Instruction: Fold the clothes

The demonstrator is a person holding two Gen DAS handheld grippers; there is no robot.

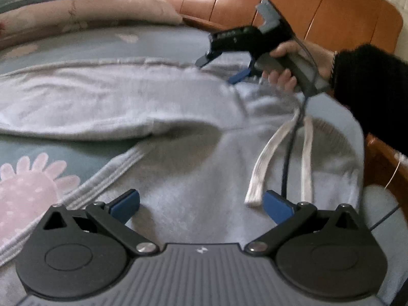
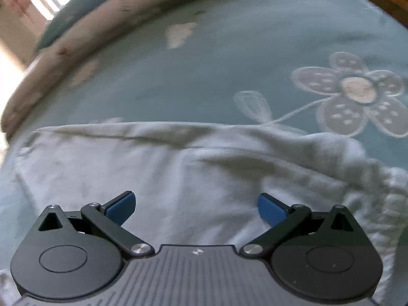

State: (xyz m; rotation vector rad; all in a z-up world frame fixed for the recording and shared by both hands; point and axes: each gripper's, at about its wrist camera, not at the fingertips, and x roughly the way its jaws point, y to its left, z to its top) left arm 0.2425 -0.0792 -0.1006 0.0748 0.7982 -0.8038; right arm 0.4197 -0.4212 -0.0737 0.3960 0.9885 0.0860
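Note:
Light grey sweatpants (image 1: 178, 168) lie spread on the bed, one leg (image 1: 97, 94) stretching left, two white drawstrings (image 1: 270, 158) trailing from the waist. My left gripper (image 1: 201, 204) hovers open just above the near fabric, nothing between its blue pads. The right gripper (image 1: 221, 70), held by a hand in a black sleeve, hangs open over the far waist area. In the right wrist view my right gripper (image 2: 196, 205) is open above the same grey fabric (image 2: 191, 168), whose gathered waistband (image 2: 362, 178) bunches at the right.
The bed is covered by a blue-green sheet (image 2: 204, 76) with pink flower patterns (image 1: 23, 191). Pillows (image 1: 84, 7) lie at the back left. A wooden headboard (image 1: 306, 7) runs behind, with a wooden frame edge (image 1: 382, 160) at the right. A dark cable (image 1: 288, 158) hangs from the right gripper.

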